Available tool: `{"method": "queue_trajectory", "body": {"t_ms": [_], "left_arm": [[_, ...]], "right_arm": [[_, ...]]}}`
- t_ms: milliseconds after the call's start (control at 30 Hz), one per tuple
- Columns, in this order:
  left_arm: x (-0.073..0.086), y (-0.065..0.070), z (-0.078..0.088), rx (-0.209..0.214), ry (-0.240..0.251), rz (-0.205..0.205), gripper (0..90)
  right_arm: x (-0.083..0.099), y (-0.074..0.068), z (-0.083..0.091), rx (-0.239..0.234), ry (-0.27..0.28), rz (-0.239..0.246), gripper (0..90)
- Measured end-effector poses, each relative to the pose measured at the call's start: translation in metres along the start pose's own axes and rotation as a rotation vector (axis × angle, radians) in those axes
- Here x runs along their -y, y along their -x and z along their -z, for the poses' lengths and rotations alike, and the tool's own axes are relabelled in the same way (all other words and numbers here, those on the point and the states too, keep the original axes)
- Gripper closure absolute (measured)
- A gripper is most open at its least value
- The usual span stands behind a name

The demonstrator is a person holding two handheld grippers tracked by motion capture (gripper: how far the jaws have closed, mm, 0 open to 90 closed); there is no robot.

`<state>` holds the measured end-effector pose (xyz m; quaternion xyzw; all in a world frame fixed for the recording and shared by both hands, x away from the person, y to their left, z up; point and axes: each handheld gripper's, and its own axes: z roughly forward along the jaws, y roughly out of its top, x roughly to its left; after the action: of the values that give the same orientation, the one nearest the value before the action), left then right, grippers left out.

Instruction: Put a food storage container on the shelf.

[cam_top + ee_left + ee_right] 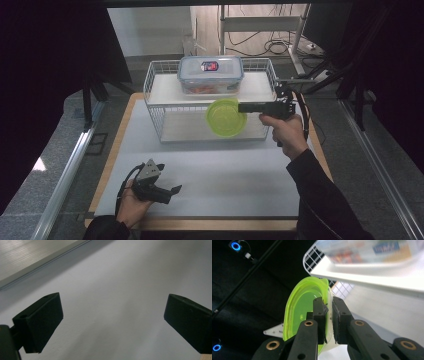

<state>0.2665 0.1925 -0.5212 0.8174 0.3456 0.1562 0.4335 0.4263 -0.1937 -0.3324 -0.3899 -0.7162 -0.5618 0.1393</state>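
- Right gripper view: the right gripper (pixel 328 315) has its fingers (pixel 319 315) pinching the rim of a lime-green bowl (pixel 304 307), one finger inside the wall and one outside, so the bowl is tipped on its side with its open mouth facing sideways. Nothing can be seen inside the bowl.
- High view: the right gripper (pixel 241 107) holds the green bowl (pixel 226 118) in front of the wire rack (pixel 157 107), at the level of the rack's lower shelf, and the right hand (pixel 287 132) grips the handle just to the right of the rack.
- On the wire rack's upper shelf sits a clear lidded box (pixel 210 74) with a blue-trimmed lid and a label on top; something orange-red shows through its wall, too blurred to name.
- The wire rack stands at the far side of the counter (pixel 215 175), on its pale mat.
- Left gripper view: the left gripper (pixel 112 320) has its fingers (pixel 40 322) spread wide apart over the bare pale mat, holding nothing.
- High view: the left gripper (pixel 170 192) lies low near the front of the counter, well apart from the wire rack, held by the left hand (pixel 132 205).
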Motion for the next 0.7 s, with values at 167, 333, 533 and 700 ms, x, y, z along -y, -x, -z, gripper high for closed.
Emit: {"method": "queue_trajectory", "body": {"t_ms": [167, 333, 533, 700], "left_arm": [[0.0, 0.0, 0.0, 0.0, -0.006, -0.004, 2.1], [0.0, 0.0, 0.001, -0.002, 0.001, 0.003, 2.1], [0.0, -0.002, 0.002, -0.004, 0.008, 0.009, 1.9], [0.0, -0.001, 0.002, -0.003, 0.006, 0.006, 1.8]], "right_arm": [[-0.018, -0.007, 0.003, -0.005, 0.03, 0.001, 82.6], [-0.038, -0.014, 0.003, -0.004, 0.053, 0.003, 82.6], [-0.058, -0.02, 0.001, 0.02, 0.08, 0.002, 82.6], [-0.075, -0.02, -0.001, 0.041, 0.111, -0.008, 82.7]]}}
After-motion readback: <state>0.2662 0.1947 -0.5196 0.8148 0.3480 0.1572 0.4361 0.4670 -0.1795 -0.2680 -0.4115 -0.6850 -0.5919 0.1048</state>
